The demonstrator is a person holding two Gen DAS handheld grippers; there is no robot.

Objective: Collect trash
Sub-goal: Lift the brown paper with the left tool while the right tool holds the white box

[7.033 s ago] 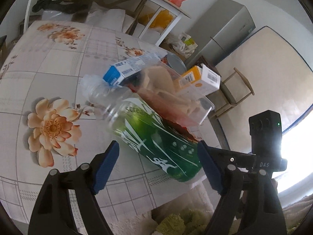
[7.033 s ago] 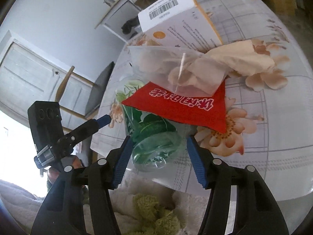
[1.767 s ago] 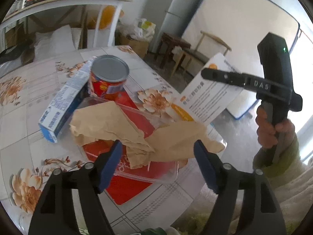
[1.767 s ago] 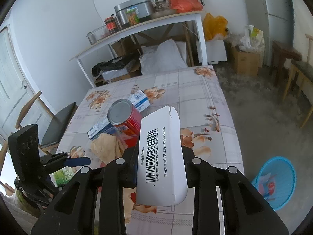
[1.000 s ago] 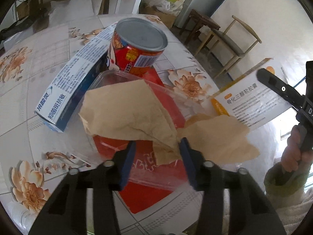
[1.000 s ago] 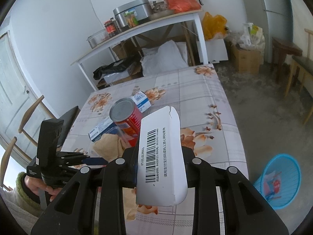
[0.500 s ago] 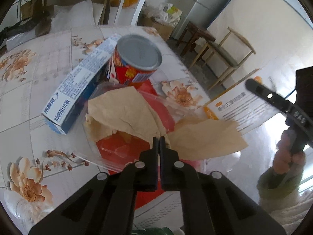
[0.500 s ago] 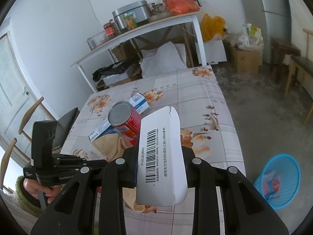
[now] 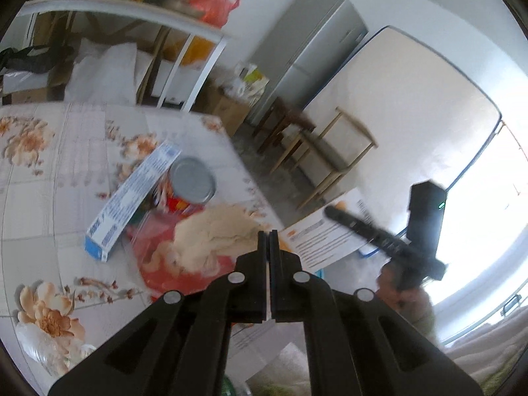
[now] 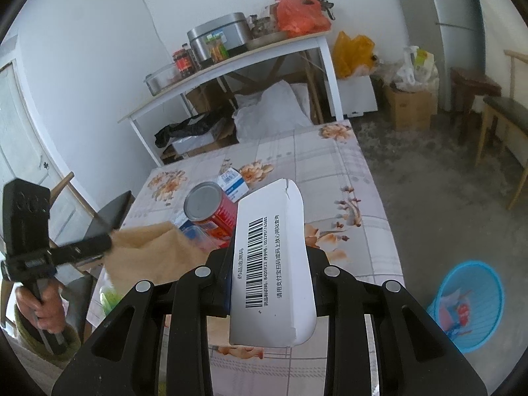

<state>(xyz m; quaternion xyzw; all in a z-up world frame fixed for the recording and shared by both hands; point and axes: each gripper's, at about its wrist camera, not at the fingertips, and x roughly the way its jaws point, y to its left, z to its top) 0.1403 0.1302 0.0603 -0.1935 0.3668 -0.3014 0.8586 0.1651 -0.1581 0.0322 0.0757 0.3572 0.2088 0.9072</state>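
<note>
Right wrist, blue basket [image 10: 468, 303] holding wrappers [image 10: 453, 310]

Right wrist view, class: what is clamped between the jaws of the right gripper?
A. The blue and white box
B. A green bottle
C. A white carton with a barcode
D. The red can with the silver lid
C: the right gripper is shut on the white carton, barcode side facing the camera, while the red can and the blue and white box sit on the table beyond it.
</note>
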